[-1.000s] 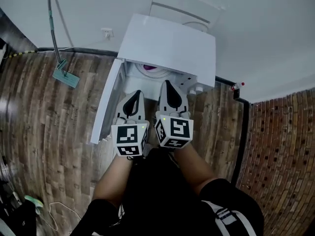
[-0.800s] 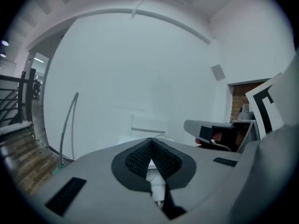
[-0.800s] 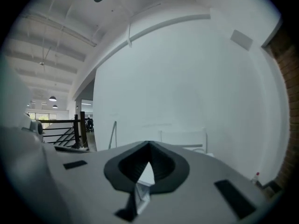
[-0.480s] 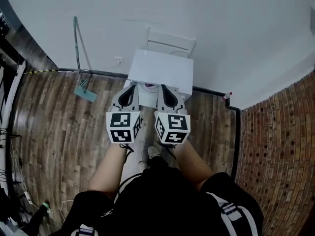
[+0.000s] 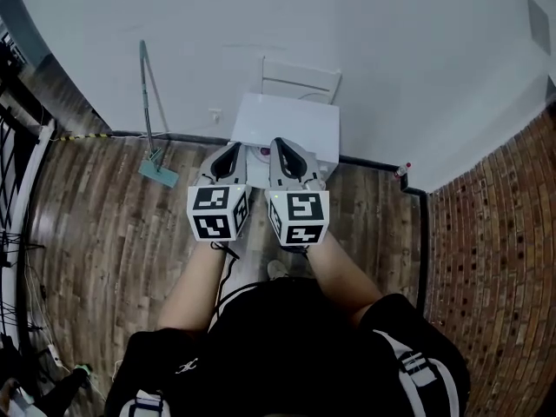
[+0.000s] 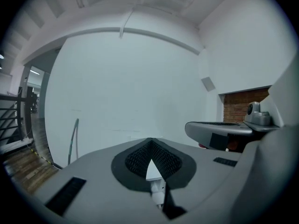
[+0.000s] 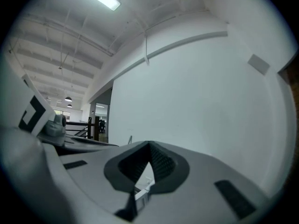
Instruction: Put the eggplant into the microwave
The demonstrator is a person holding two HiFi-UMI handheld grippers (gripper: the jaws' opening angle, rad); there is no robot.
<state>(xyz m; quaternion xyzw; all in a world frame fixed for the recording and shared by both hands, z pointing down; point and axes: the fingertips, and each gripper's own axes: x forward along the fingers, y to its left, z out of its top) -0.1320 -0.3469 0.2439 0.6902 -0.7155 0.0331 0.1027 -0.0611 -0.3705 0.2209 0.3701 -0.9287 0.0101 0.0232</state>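
The white microwave (image 5: pixel 291 122) stands low against the wall, on or just above the wooden floor (image 5: pixel 104 233), with its front towards the person. The left gripper (image 5: pixel 232 149) and right gripper (image 5: pixel 278 144) hang side by side over that front, pointing roughly level. A small purple patch between them, probably the eggplant (image 5: pixel 262 152), shows in the opening, so the placing looks done. The sound course is to bring both tools away high, clear of the oven and its door. Both pairs of fingers (image 6: pixel 164 160) meet at the tips and hold nothing.
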